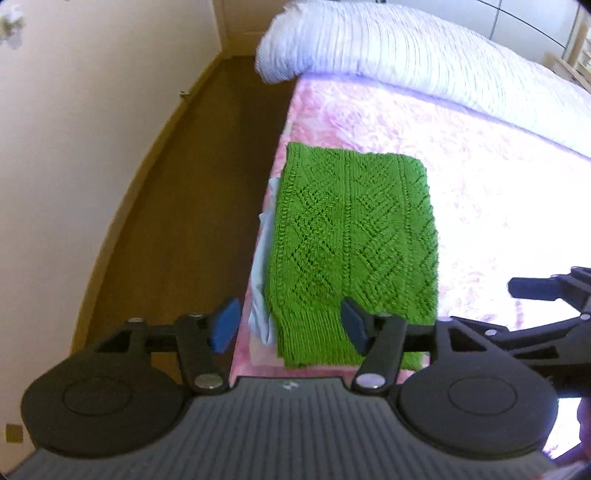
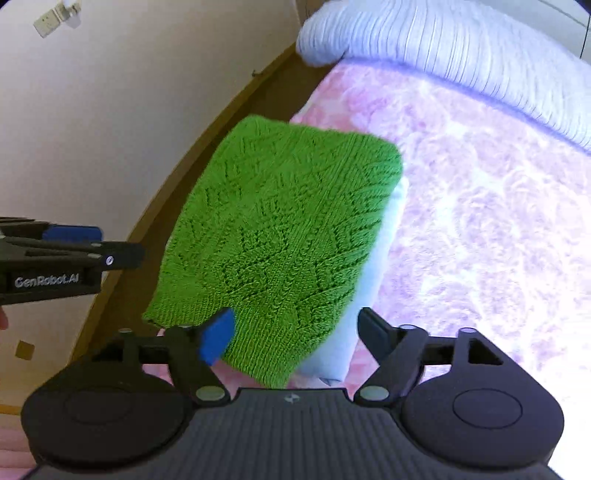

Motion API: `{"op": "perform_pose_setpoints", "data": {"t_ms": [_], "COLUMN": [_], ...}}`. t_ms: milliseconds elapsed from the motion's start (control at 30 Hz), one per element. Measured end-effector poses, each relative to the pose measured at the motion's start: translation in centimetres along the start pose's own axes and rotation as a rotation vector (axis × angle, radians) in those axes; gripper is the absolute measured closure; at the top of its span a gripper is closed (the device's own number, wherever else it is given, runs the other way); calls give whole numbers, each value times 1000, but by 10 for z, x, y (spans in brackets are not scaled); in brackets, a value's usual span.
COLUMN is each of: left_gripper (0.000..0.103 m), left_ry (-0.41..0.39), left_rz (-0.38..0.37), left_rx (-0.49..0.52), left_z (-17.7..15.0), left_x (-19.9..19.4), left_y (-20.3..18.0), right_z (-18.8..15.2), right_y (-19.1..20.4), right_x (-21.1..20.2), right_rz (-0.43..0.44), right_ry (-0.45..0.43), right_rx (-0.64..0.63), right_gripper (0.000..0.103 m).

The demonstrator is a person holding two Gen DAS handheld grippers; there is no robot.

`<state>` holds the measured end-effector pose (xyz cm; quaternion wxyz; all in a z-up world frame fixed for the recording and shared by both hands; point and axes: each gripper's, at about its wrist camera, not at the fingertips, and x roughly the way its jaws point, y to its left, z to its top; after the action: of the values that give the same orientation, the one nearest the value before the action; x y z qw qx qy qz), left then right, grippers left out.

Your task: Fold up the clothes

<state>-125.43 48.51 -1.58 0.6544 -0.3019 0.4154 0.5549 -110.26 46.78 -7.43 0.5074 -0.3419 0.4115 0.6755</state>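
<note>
A green knitted sweater (image 1: 351,236) lies folded into a rectangle at the left edge of the pink bed (image 1: 498,206), on top of a folded pale blue garment (image 1: 264,266). My left gripper (image 1: 290,325) is open and empty, just in front of the sweater's near edge. In the right wrist view the sweater (image 2: 280,236) covers the pale blue garment (image 2: 365,295). My right gripper (image 2: 297,334) is open and empty over the sweater's near edge. The left gripper (image 2: 70,254) also shows at the left of that view, and the right gripper (image 1: 546,291) at the right of the left wrist view.
A white ribbed duvet (image 1: 424,59) is bunched at the far end of the bed. The brown wooden floor (image 1: 184,206) runs along the bed's left side, bounded by a cream wall (image 1: 74,129). A wall socket (image 2: 50,22) sits high on the wall.
</note>
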Motion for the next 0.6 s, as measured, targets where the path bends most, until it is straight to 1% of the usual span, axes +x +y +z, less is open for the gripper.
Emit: {"op": "perform_pose_setpoints", "data": {"t_ms": [33,100,167,267,400,467,600], "left_gripper": [40,38,32,26,24,19,16], "left_ry": [-6,-16,-26,-33,-42,-47,-72], "left_rz": [9,29,56,82,117,125,128], "left_rx": [-9,-24,-39,-69,-108,-133,-193], "left_z": [-5,-14,-25,-44,-70,-84,-109], "left_x": [-8,-22,-39,-55,-76,-88,-113], "left_y": [-3,-10,-19,-36,-58,-72,-95], "right_z": [-3,-8,-15,-34,-60,-71,-91], "right_y": [-1,-2,-5,-13,-25,-34,-50], "right_x": [-8,-23,-40,-69,-98,-108,-132], "right_rz": [-3,-10,-18,-18,-14,-3,12], "right_ry": [-6,-17,-29,-40,-38,-36,-35], "right_rx": [-4,-13,-28,-49,-60,-64,-68], "right_gripper": [14,14,14,14,14,14,14]}}
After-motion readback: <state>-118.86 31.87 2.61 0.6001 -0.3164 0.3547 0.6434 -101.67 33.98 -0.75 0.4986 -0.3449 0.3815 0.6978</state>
